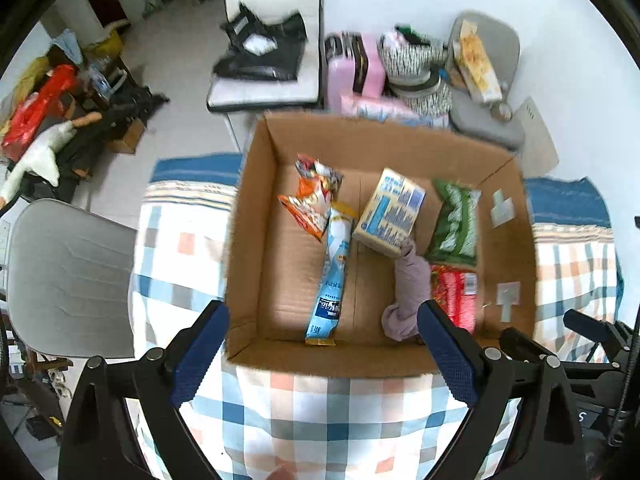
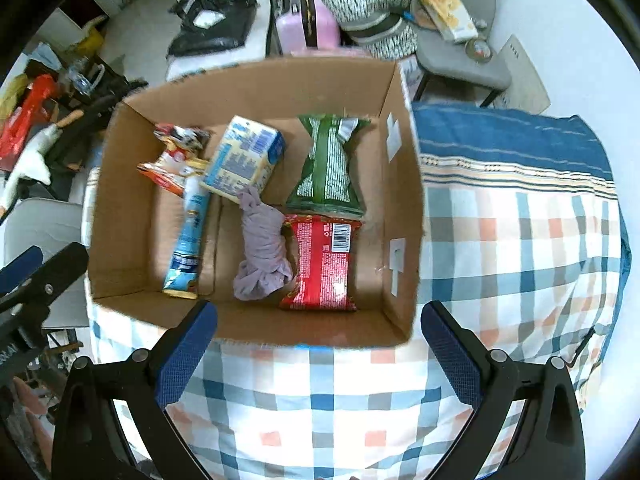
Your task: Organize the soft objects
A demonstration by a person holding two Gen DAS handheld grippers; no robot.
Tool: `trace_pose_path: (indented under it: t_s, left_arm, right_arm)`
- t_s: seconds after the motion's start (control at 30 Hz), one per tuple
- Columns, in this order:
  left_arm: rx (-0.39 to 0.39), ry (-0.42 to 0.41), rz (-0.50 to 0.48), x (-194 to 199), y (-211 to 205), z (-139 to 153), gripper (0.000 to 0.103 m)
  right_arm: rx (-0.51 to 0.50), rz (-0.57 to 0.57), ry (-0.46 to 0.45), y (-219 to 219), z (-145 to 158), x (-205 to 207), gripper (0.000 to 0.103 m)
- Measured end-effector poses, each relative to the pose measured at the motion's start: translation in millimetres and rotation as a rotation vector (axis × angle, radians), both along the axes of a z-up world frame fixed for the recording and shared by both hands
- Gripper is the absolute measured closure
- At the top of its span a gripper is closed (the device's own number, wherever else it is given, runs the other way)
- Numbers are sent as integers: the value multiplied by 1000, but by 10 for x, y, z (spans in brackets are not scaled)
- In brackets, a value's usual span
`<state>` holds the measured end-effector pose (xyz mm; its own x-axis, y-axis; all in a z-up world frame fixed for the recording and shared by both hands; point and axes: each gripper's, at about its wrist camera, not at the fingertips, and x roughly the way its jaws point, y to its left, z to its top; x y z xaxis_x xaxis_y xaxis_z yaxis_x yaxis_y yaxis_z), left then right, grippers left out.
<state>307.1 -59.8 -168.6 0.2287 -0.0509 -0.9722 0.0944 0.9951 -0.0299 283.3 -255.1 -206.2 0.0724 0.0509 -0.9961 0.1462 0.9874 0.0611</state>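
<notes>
An open cardboard box sits on a checked cloth. Inside lie an orange snack packet, a long blue packet, a pale yellow-and-blue pack, a green packet, a red packet and a knotted lilac cloth. My left gripper hangs open above the box's near wall, holding nothing. My right gripper is open too, empty, above the near wall.
The checked cloth covers the surface around the box. A grey chair stands at the left. Behind are a white chair with a black bag, a pink suitcase and a grey chair with a box.
</notes>
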Motion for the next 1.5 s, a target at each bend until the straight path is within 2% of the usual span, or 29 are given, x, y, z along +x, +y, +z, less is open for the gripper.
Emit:
trace_pose_path:
  t_s: [0.23, 0.4, 0.63, 0.87, 1.1, 1.5]
  left_arm:
    - [7, -141, 10, -485, 48, 698, 7]
    - [-7, -213, 17, -849, 92, 1069, 7]
    - [-8, -297, 32, -1355, 134, 1529, 7]
    - [-13, -337, 33, -1714, 148, 1816, 7]
    - [-11, -377, 35, -1977, 136, 2037, 7]
    - [-9, -407, 43, -2206, 130, 2168, 7]
  right_arm:
    - [14, 15, -135, 21, 661, -465, 0]
    - [20, 19, -234, 11, 1150, -862, 0]
    - [24, 30, -327, -4, 1700, -1338, 0]
    - [14, 57, -394, 28, 2127, -1703, 0]
    - [11, 80, -442, 68, 2411, -1938, 0]
    - [4, 93, -489, 55, 2722, -2151, 0]
